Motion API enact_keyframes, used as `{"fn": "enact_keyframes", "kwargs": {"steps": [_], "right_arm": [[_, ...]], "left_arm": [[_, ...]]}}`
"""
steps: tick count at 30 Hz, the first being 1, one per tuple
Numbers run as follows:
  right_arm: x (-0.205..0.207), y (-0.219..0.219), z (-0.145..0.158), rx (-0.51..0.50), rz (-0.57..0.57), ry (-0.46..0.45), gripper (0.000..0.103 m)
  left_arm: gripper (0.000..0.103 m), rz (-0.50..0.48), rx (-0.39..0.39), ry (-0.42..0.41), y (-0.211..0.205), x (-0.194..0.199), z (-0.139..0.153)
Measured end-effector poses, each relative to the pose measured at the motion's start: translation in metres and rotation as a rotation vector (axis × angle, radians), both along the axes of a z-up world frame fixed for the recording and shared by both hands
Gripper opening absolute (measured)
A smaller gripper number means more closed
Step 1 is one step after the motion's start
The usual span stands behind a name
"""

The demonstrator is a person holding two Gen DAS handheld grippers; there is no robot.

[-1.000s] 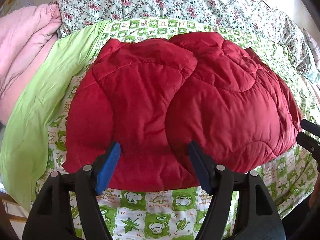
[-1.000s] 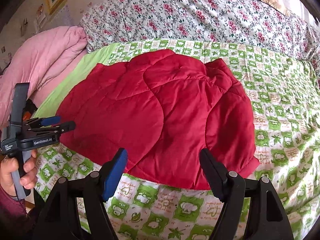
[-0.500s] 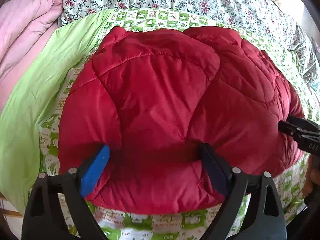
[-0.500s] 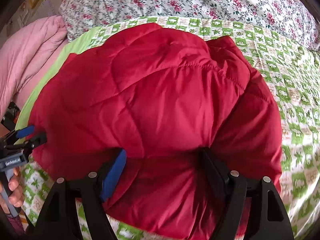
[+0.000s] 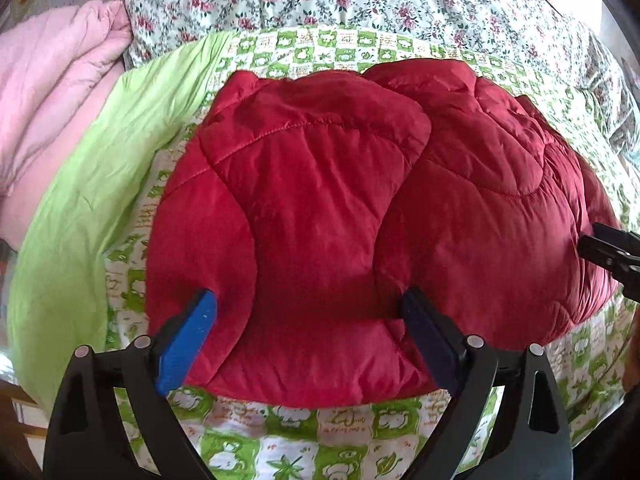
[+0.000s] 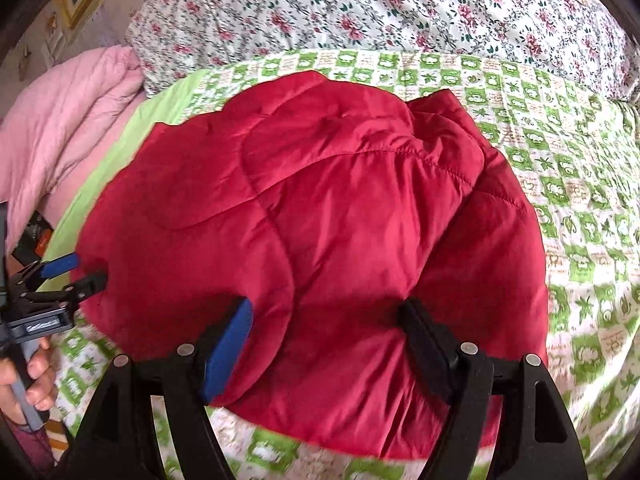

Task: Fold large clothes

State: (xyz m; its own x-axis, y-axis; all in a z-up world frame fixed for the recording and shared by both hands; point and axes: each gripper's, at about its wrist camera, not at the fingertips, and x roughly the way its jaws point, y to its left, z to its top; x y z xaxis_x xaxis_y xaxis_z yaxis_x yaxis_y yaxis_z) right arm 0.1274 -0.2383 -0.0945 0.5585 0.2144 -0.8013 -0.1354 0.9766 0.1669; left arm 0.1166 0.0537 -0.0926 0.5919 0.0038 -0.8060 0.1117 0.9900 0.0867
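A red quilted puffer jacket lies folded on a green-and-white patterned quilt; it also fills the right wrist view. My left gripper is open, its fingers pressed down on the jacket's near left edge. My right gripper is open, its fingers pressed on the jacket's near right part. The right gripper's tips show at the right edge of the left wrist view. The left gripper shows at the left of the right wrist view, held by a hand.
A pink duvet is bunched at the left. A floral bedspread covers the bed behind. A plain green sheet lies left of the jacket. The patterned quilt extends to the right.
Both grippers came forward from in front of the jacket and down onto its near edge. The jacket's shape is much the same.
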Motion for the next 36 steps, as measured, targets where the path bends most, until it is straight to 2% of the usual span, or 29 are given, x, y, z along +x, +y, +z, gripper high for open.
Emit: {"fn": "enact_keyframes", "kwargs": {"steps": [13, 30, 36], "right_arm": [[-0.045, -0.005, 0.026, -0.013, 0.066, -0.033, 0.078], [-0.077, -0.007, 0.025, 0.005, 0.094, 0.001, 0.079], [-0.084, -0.004, 0.036, 0.004, 0.116, -0.017, 0.086]], "left_arm": [[0.095, -0.038, 0.069, -0.053, -0.008, -0.017, 0.016], [0.095, -0.089, 0.093, -0.083, -0.019, -0.042, 0.027], [0.095, -0.106, 0.13, -0.107, -0.025, -0.05, 0.034]]}}
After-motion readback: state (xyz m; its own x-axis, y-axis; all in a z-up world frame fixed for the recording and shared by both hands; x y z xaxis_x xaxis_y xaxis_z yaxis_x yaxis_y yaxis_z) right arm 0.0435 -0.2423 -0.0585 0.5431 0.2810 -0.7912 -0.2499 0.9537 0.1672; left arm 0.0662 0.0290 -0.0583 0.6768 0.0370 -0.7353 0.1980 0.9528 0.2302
